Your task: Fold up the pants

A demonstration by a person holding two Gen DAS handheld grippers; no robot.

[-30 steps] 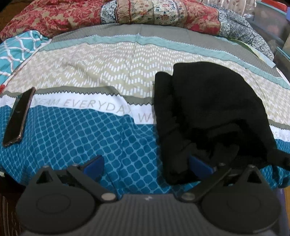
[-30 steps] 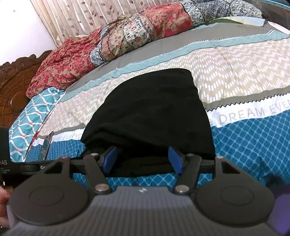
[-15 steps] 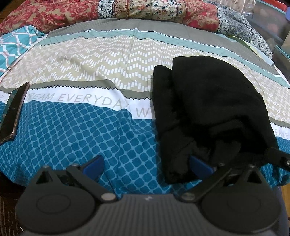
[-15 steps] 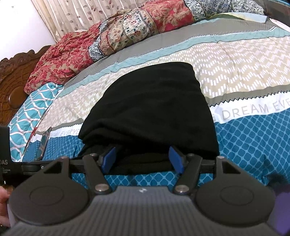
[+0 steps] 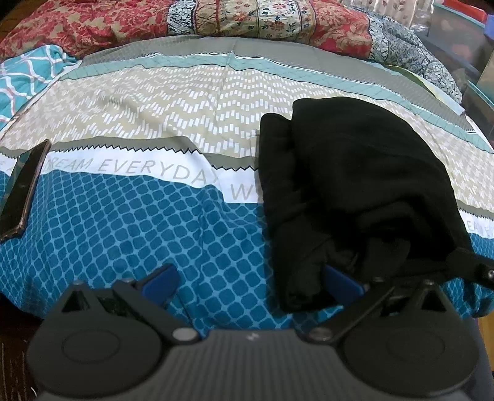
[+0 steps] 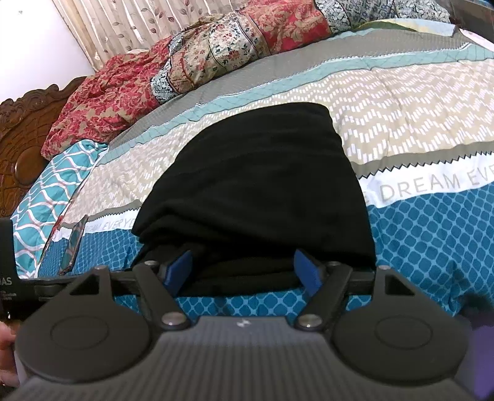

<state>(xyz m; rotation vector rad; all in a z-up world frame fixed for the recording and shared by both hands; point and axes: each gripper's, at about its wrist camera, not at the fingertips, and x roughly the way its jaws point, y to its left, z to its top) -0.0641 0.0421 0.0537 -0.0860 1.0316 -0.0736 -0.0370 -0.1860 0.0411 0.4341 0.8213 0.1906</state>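
Black pants [image 5: 352, 191] lie folded in a thick bundle on the patterned bedspread [image 5: 129, 222], right of centre in the left wrist view. My left gripper [image 5: 250, 277] is open at the bundle's near left corner; its right finger touches the cloth edge and its left finger is over bare bedspread. In the right wrist view the pants [image 6: 256, 191] fill the middle. My right gripper [image 6: 242, 270] is open, its blue fingers astride the bundle's near edge, gripping nothing.
A dark phone [image 5: 23, 191] lies on the bedspread at the left; it also shows in the right wrist view [image 6: 72, 246]. A red floral quilt [image 5: 216, 24] is heaped along the far side. A carved wooden headboard [image 6: 21, 135] stands at the left.
Both grippers have shifted slightly while staying open. The pants bundle looks the same and lies in the same place.
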